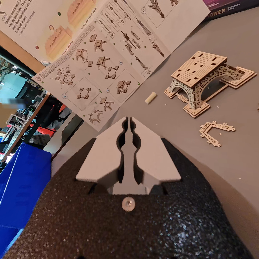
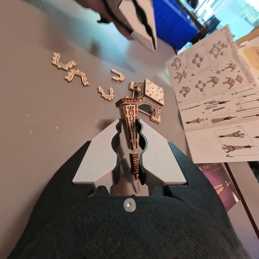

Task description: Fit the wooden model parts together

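Note:
The wooden tower base (image 1: 207, 82), four lattice arch legs under a flat slotted top, stands on the grey table (image 1: 210, 161). It also shows in the right wrist view (image 2: 151, 96). My right gripper (image 2: 129, 120) is shut on the tapered wooden upper tower section (image 2: 129, 123), wide end forward, spire back between the jaws, just short of the base. My left gripper (image 1: 129, 118) is shut and empty, above the table left of the base. It also shows blurred at the top of the right wrist view (image 2: 152, 46).
Several loose L-shaped lattice pieces (image 2: 77, 75) lie left of the base; one shows in the left wrist view (image 1: 214, 131). A small cream cylinder (image 1: 150, 97) lies near an open instruction sheet (image 1: 98, 63). A blue bin (image 1: 23, 182) and a purple box (image 2: 218, 185) sit at the table's edges. Some 20 cm of space lies between my two pairs of fingers.

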`<action>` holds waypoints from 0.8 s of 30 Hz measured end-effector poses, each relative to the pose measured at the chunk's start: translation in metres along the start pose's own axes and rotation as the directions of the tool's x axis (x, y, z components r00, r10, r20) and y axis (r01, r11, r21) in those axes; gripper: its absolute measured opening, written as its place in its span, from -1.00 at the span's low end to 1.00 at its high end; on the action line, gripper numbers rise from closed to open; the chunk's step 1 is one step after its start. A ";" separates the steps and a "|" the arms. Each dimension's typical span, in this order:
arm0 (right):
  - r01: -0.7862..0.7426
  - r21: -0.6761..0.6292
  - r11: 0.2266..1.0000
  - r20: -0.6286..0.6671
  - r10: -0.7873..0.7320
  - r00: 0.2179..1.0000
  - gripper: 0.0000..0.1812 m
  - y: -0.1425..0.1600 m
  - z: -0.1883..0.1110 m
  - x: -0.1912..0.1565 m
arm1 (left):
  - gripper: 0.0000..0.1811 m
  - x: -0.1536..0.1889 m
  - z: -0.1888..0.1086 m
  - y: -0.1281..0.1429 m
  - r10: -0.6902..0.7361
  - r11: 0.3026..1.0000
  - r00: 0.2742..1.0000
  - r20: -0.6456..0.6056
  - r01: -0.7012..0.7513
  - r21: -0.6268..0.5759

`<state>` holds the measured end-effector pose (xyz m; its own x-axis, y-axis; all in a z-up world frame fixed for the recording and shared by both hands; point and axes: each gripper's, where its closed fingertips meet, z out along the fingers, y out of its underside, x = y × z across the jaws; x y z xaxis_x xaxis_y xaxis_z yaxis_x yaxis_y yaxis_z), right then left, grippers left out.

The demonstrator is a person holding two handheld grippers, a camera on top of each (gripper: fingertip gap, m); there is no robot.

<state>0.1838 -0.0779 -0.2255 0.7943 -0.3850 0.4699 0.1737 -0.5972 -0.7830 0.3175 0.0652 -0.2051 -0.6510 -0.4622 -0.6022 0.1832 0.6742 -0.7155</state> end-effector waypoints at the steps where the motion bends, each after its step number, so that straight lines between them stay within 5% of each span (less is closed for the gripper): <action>1: -0.011 0.036 0.999 -0.015 0.011 1.000 -0.79 -0.006 -0.002 0.003 | -1.00 -0.002 0.000 0.001 -0.002 1.000 1.000 0.009 0.002 -0.002; 9: -0.108 0.245 0.963 -0.086 0.133 0.987 -0.79 -0.032 -0.015 0.023 | -1.00 -0.006 -0.003 -0.003 -0.014 1.000 1.000 0.028 0.013 0.017; 16: 0.074 0.019 0.997 -0.123 -0.071 0.990 -0.79 -0.011 -0.001 0.016 | -1.00 -0.005 -0.002 -0.002 -0.009 1.000 1.000 0.020 0.009 0.017; 24: 0.221 -0.222 0.950 -0.092 -0.246 0.965 -0.79 0.019 0.005 0.012 | -1.00 0.000 -0.001 -0.002 0.002 1.000 1.000 0.002 -0.002 0.011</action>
<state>0.1991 -0.0905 -0.2365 0.6706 -0.2892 0.6831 0.2110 -0.8085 -0.5494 0.3163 0.0638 -0.2035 -0.6489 -0.4622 -0.6044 0.1925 0.6688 -0.7181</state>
